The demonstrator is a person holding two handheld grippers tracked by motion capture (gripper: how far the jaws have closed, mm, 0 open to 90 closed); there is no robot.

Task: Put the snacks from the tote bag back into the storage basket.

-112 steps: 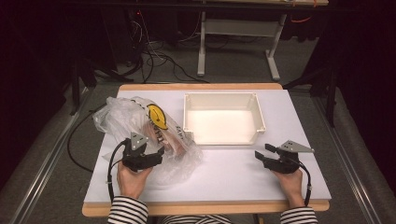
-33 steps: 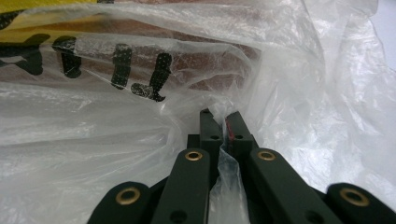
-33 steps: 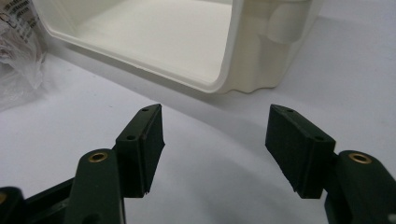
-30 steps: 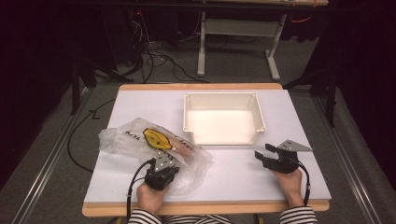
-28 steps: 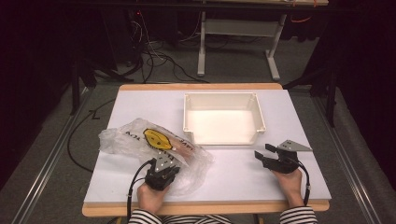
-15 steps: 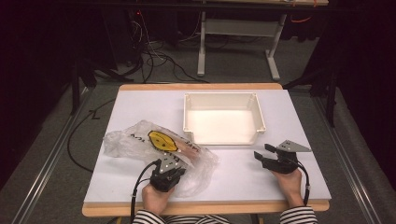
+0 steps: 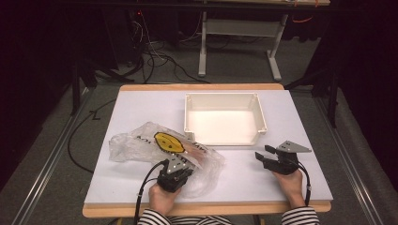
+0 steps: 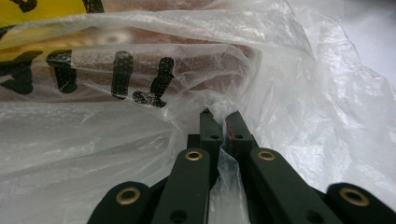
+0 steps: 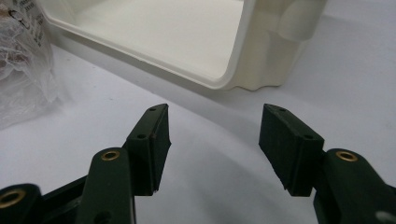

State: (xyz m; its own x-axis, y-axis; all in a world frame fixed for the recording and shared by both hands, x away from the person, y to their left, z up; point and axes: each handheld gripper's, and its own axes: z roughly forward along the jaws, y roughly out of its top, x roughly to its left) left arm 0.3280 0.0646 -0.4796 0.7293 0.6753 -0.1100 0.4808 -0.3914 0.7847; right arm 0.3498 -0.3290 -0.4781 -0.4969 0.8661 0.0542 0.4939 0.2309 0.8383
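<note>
A crumpled clear plastic bag (image 7: pixel 141 145) with a yellow label (image 7: pixel 168 142) and black lettering lies on the left half of the white table (image 7: pixel 141 105); something brown shows through it. My left gripper (image 7: pixel 184 162) is at the bag's near right edge, shut on a fold of the film (image 8: pixel 224 158) pinched between its pads (image 8: pixel 220 122). My right gripper (image 7: pixel 263 152) rests at the front right, open. Its jaws have just been closing a little, with nothing between them (image 9: pixel 215 140).
An empty white bin (image 7: pixel 220 95) stands at the middle back of the table, just beyond the right gripper, its near corner (image 9: pixel 271 51) close ahead. Bare tabletop lies between the two hands. Cables and table legs are on the floor behind.
My left gripper has drawn the bag to the right and toward the table's front edge. The right hand has stayed where it was.
</note>
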